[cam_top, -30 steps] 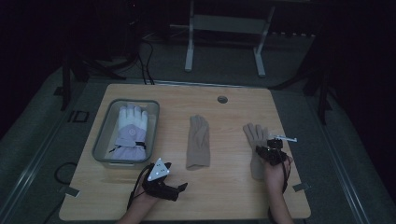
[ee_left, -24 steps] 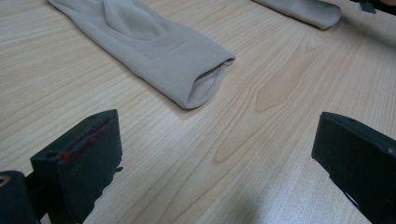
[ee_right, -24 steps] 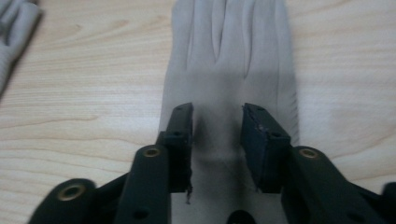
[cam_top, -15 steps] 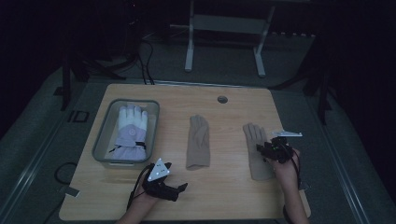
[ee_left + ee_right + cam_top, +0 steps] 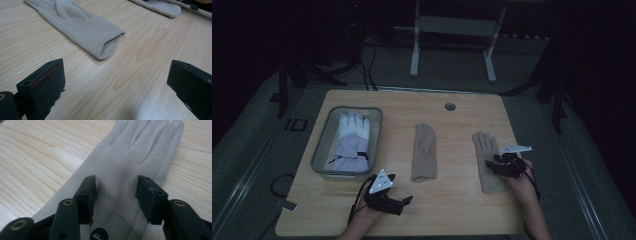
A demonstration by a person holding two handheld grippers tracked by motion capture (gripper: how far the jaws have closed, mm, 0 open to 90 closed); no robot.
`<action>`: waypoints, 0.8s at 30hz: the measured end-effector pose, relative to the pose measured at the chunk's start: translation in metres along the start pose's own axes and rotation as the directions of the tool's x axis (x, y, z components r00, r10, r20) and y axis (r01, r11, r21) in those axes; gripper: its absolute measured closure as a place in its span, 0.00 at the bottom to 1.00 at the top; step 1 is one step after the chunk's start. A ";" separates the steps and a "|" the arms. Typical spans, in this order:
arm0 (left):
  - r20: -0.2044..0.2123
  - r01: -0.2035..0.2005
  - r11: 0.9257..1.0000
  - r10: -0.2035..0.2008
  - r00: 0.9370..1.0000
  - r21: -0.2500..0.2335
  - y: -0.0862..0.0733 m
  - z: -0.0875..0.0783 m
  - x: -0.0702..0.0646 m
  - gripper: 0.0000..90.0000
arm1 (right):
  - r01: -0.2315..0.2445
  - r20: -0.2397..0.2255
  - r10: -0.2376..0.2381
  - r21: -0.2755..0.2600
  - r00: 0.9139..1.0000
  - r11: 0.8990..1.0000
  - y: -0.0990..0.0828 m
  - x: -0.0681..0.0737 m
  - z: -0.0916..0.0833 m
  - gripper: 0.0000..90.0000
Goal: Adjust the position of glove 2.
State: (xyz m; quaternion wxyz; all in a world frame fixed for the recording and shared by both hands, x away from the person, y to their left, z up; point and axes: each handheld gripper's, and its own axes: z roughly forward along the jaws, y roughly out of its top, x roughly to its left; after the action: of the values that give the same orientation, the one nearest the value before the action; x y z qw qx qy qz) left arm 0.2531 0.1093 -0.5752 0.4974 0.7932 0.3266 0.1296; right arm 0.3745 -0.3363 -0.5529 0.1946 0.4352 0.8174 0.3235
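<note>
A beige glove (image 5: 485, 145) lies flat, palm down, at the right of the wooden table (image 5: 452, 210), fingers pointing away. My right gripper (image 5: 493, 165) hovers over its palm (image 5: 130, 157). Its jaws have just been opening and now stand apart, open, above the fabric (image 5: 116, 188) with nothing pinched. A second beige glove (image 5: 424, 152) lies mid-table, its open cuff (image 5: 110, 47) facing my left gripper (image 5: 408, 200). That gripper rests near the front edge with its jaws wide open (image 5: 115, 82) on bare wood.
A grey tray (image 5: 319, 156) at the left holds a white and lavender padded glove (image 5: 352, 135). A small round hole (image 5: 450, 106) sits near the table's far edge. A stand's legs (image 5: 414, 60) rise on the dark floor behind.
The right gripper's jaws have spread apart over the right-hand glove, and the hand shifted only slightly. The left gripper and both other gloves stayed put.
</note>
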 end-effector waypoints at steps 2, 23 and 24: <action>-0.002 -0.003 1.000 0.003 1.000 0.001 0.000 0.000 -0.001 0.02 | 0.003 0.010 -0.003 -0.009 1.000 1.000 -0.001 0.001 0.000 0.65; -0.007 -0.006 1.000 0.006 1.000 0.004 0.001 0.000 -0.001 0.02 | -0.177 0.144 0.192 -0.111 0.971 0.978 0.047 0.031 -0.029 0.92; -0.006 -0.005 1.000 0.006 1.000 0.005 0.001 0.000 0.000 0.02 | -0.182 0.147 0.199 -0.122 0.969 0.976 0.051 0.033 -0.033 0.92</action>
State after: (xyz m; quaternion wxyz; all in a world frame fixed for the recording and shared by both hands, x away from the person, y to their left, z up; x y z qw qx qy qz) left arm 0.2528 0.1089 -0.5746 0.4942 0.7948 0.3262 0.1327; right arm 0.3671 -0.2994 -0.4950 0.2500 0.5247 0.7351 0.3489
